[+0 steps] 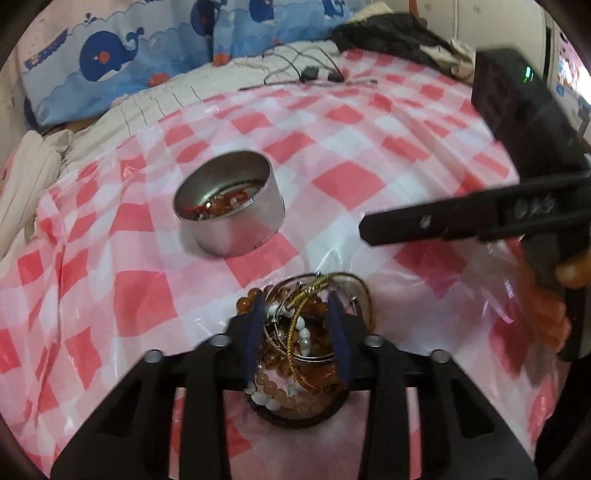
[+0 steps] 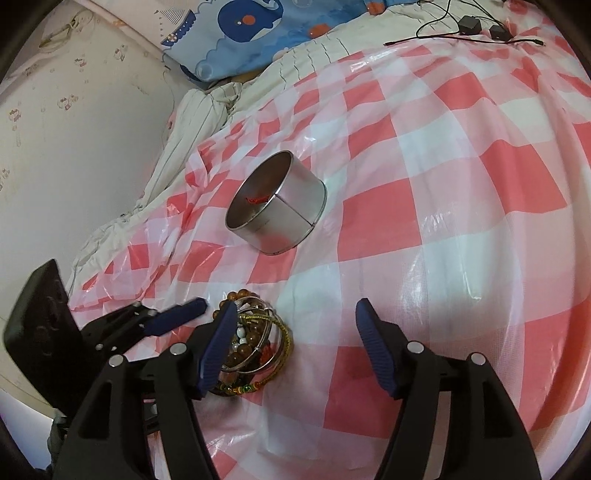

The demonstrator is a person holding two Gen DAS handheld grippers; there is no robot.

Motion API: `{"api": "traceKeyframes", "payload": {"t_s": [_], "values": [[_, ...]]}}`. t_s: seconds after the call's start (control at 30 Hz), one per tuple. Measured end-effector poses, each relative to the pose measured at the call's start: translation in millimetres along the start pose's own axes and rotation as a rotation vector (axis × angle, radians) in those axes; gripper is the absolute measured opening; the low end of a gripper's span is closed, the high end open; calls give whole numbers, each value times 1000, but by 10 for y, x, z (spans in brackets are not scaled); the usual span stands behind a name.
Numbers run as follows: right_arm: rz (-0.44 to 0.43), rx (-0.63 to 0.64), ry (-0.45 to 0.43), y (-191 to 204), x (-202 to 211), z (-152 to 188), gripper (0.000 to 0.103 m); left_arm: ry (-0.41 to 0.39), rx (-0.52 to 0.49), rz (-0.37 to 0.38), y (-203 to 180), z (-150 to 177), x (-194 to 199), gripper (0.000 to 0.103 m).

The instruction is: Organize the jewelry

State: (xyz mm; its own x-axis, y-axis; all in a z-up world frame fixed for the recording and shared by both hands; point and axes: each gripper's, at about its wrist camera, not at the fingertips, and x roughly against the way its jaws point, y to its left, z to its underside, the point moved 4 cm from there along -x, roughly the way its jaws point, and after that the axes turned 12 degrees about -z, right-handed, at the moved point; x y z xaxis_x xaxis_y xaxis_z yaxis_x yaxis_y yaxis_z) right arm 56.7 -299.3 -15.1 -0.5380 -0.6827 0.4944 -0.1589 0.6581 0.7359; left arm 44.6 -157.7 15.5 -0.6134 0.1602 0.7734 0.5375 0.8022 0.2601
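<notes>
A tangle of bracelets (image 1: 299, 339), amber beads, white beads, gold cord and silver bangles, is heaped in a small dark dish (image 1: 295, 421) on the checked sheet. My left gripper (image 1: 295, 306) straddles the heap from above, its blue pads pressed in on the bangles and beads between them. A round silver tin (image 1: 229, 210) stands beyond, open, with red cord and a few beads inside. In the right wrist view my right gripper (image 2: 297, 306) is open and holds nothing. Its left finger (image 2: 218, 343) is beside the bracelets (image 2: 258, 339), and the tin (image 2: 277, 206) lies ahead.
A pink and white checked plastic sheet (image 1: 351, 147) covers the bed. A whale-print pillow (image 1: 110, 55), black cables with adapters (image 1: 308, 74) and dark clothing (image 1: 388, 33) lie at the far edge. A person's hand (image 1: 546, 314) grips the right tool. A pale wall (image 2: 74, 147) borders the left.
</notes>
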Motion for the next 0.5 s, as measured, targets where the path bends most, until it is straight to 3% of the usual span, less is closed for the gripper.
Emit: {"api": "traceKeyframes", "payload": {"t_s": [0.03, 0.17, 0.33, 0.43, 0.5], "values": [[-1, -2, 0, -3, -2, 1, 66, 11, -32, -10, -40, 19, -31, 7], [-4, -10, -3, -15, 8, -7, 67, 28, -88, -21, -118, 58, -51, 5], [8, -27, -18, -64, 47, -23, 67, -34, 167, 213, 277, -54, 200, 2], [16, -38, -12, -99, 36, -17, 67, -104, 310, 301, 587, -88, 373, 2], [3, -27, -2, -68, 9, -6, 67, -132, 370, 318, 737, -85, 439, 2]]}}
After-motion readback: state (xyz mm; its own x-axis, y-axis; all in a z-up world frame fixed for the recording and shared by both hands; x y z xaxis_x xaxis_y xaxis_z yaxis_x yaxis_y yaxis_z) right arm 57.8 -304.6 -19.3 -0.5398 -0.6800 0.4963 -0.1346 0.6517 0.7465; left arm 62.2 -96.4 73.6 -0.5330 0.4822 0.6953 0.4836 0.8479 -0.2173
